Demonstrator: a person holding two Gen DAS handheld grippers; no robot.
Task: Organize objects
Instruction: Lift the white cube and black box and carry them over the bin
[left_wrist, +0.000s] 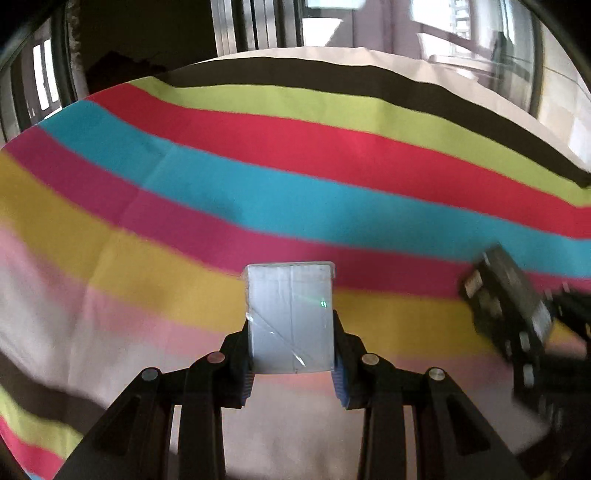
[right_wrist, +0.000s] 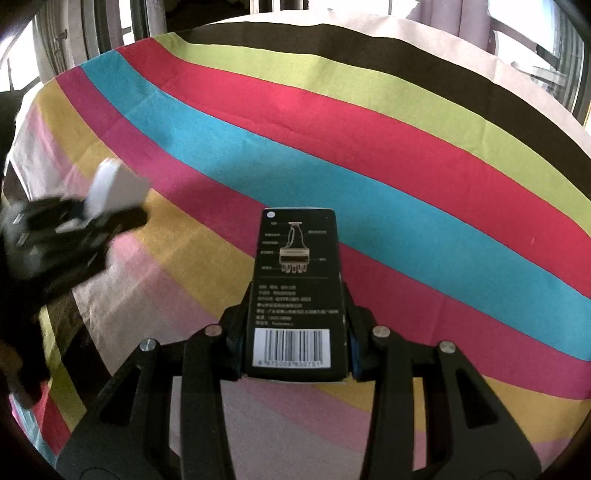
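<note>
Silver-grey and film-wrapped, the small box (left_wrist: 290, 317) sits clamped between my left fingers (left_wrist: 291, 345) above the striped cloth (left_wrist: 258, 199) on the desk; it looks light, stiff and slick, so I would squeeze the flat sides low down. From the right wrist, my right fingers (right_wrist: 295, 332) pinch the black carton (right_wrist: 297, 291) by its long edges near the barcode; thin card that could dent, I judge.
</note>
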